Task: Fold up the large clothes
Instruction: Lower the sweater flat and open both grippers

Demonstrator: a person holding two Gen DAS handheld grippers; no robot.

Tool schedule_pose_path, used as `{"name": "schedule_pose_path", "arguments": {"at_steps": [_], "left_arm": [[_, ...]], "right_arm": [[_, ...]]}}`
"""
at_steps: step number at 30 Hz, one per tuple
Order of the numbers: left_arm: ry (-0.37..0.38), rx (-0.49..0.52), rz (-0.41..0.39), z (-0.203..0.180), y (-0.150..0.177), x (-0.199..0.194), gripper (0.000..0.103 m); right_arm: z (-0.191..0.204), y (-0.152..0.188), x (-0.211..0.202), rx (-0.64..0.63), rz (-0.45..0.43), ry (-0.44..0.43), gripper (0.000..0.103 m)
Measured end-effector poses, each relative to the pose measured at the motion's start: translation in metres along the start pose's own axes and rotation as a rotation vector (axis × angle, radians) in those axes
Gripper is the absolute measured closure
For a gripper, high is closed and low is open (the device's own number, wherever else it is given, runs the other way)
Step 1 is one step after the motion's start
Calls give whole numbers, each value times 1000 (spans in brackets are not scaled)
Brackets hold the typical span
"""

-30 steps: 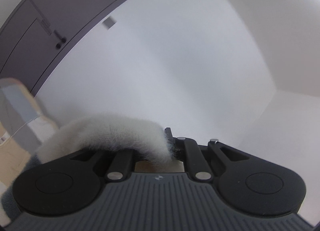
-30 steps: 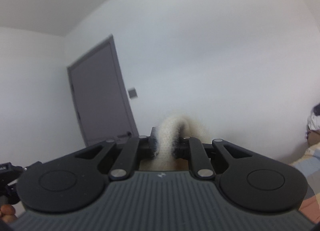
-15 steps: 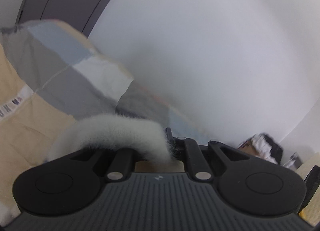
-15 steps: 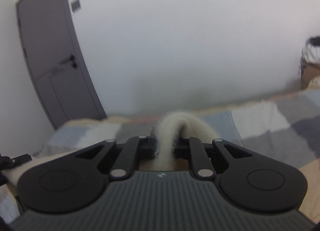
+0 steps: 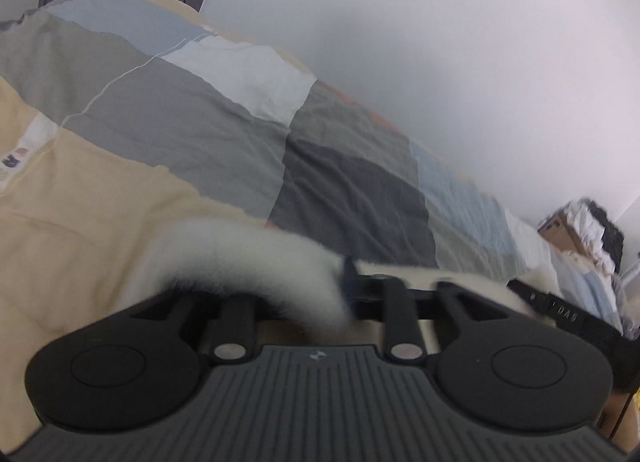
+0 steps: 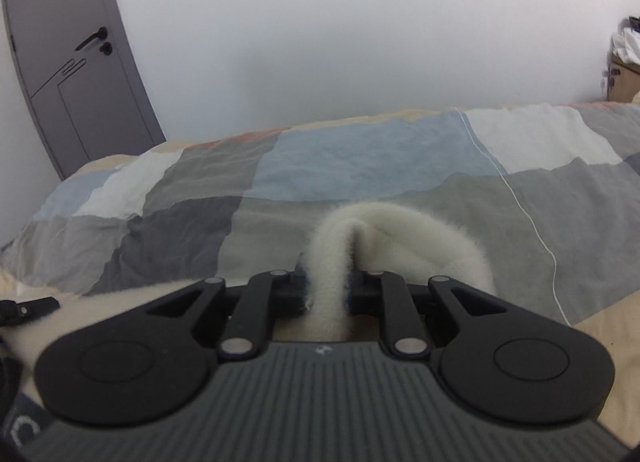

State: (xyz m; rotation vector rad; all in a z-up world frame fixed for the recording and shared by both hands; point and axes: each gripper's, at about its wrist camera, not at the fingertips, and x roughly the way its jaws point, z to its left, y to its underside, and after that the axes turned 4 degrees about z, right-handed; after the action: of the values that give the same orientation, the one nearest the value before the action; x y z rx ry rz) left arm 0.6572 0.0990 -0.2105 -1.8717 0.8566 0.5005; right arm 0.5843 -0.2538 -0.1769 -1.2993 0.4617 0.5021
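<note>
A white fluffy garment point(image 5: 248, 258) droops over my left gripper point(image 5: 316, 290), whose jaws are opening. The fabric still hangs between them and looks loose; the left finger is hidden under it. A stretch of the same garment point(image 5: 460, 278) runs right to the other gripper's black body point(image 5: 560, 314). In the right wrist view a folded loop of the garment point(image 6: 400, 230) rises from my right gripper point(image 6: 326, 286). Its jaws are starting to open, with the pads still against the fabric strip. Both grippers hover low over the bed's patchwork duvet point(image 6: 360, 158).
The duvet point(image 5: 200, 122) has grey, blue, white and beige patches and fills the space ahead. A white wall stands behind the bed, with a grey door point(image 6: 68, 62) at the left. A cardboard box piled with clothes point(image 5: 576, 230) sits at the far right.
Both grippers swung down from facing the wall and door to just above the bed, carrying the garment. The left jaws have parted and the fabric there has slackened.
</note>
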Motion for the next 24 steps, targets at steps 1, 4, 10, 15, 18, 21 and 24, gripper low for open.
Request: {"name": "schedule_pose_path", "arguments": {"at_steps": [1, 4, 10, 15, 18, 21, 24], "left_arm": [[-14, 21, 0, -5, 2, -10, 35], [-75, 137, -61, -23, 17, -45, 17], [-111, 210, -29, -53, 50, -107, 16], [-127, 271, -39, -79, 82, -184, 6], [-147, 311, -33, -94, 106, -233, 2], [-167, 336, -9, -107, 133, -284, 0], [-163, 312, 16, -115, 163, -332, 0]], "right_arm": [[-1, 0, -5, -2, 3, -4, 78], [-1, -1, -27, 27, 19, -40, 57], [7, 13, -99, -2, -4, -57, 47], [13, 36, -177, -39, -20, -51, 47], [13, 58, -225, -56, -13, -44, 47], [9, 83, -267, -58, 6, -30, 47], [4, 109, -300, -69, 18, -23, 47]]}}
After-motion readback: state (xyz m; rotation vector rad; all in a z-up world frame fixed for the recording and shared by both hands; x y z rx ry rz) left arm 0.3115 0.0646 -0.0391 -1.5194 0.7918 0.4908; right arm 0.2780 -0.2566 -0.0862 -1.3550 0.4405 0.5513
